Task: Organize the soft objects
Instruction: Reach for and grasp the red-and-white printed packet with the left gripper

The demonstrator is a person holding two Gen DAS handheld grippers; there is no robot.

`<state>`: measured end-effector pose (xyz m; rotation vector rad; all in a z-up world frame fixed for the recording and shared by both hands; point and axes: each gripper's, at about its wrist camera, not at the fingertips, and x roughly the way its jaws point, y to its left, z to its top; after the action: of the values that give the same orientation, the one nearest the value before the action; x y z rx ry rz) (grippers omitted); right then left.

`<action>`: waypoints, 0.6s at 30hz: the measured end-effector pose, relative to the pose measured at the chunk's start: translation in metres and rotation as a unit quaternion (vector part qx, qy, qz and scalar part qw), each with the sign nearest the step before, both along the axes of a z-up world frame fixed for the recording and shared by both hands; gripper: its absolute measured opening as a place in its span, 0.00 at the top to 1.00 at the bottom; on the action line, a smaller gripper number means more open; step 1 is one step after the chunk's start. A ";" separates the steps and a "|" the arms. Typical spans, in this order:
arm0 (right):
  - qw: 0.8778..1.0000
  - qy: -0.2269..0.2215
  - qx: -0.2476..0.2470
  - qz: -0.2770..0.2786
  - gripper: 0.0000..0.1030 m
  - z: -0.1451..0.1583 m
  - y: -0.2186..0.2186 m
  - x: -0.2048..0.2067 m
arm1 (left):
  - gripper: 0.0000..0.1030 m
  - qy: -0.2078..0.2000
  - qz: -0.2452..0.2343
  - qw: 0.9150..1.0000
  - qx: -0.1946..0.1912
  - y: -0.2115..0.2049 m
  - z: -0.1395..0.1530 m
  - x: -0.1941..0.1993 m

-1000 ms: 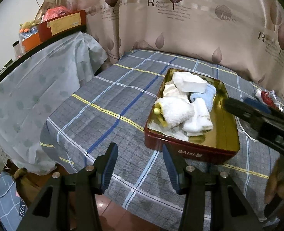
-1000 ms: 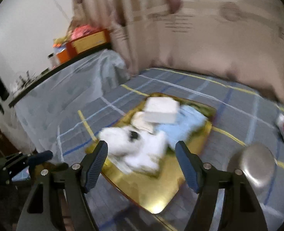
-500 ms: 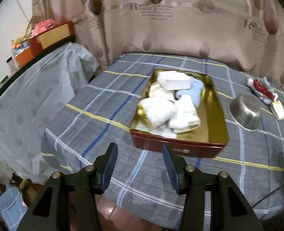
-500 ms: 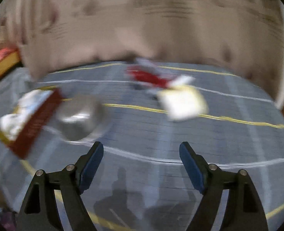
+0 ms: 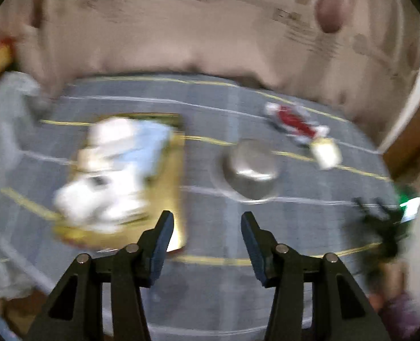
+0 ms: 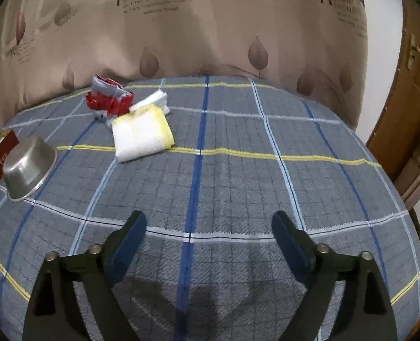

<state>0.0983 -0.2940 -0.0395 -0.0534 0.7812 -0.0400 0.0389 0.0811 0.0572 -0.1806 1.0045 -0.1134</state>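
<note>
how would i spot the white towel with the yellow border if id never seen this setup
Find the plaid-covered table in front of the leaf-print curtain. Toward its far left, right of the upturned steel bowl, lies a folded white towel with a yellow border; the crumpled red cloth lies just behind it.

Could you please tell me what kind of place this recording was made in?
Probably a room in a home: a table under a plaid tablecloth, a leaf-print curtain behind it, and a wooden door at the right.

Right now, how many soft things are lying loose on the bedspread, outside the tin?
3, bunched together at the far left: a yellow-edged white towel, a white folded cloth just behind it, and a red and grey bundle beside that. More could be hidden underneath.
</note>
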 end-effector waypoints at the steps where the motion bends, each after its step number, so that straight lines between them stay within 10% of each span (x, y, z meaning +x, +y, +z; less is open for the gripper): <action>1: 1.000 0.005 -0.001 -0.001 0.12 -0.001 0.000 0.001 | 0.49 0.013 -0.010 1.000 -0.026 -0.008 0.000 0.012; 6: 1.000 -0.006 0.013 0.013 0.09 0.001 0.001 -0.003 | 0.46 0.073 -0.039 0.989 -0.122 -0.058 -0.008 0.093; 18: 0.995 -0.021 0.093 0.033 0.09 0.004 -0.017 -0.005 | 0.45 0.149 0.015 0.978 -0.144 -0.169 -0.044 0.243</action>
<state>0.0934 -0.3109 -0.0359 0.0975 0.7387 0.0946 0.2823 -0.0876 0.0133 -0.4896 1.2813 -0.2088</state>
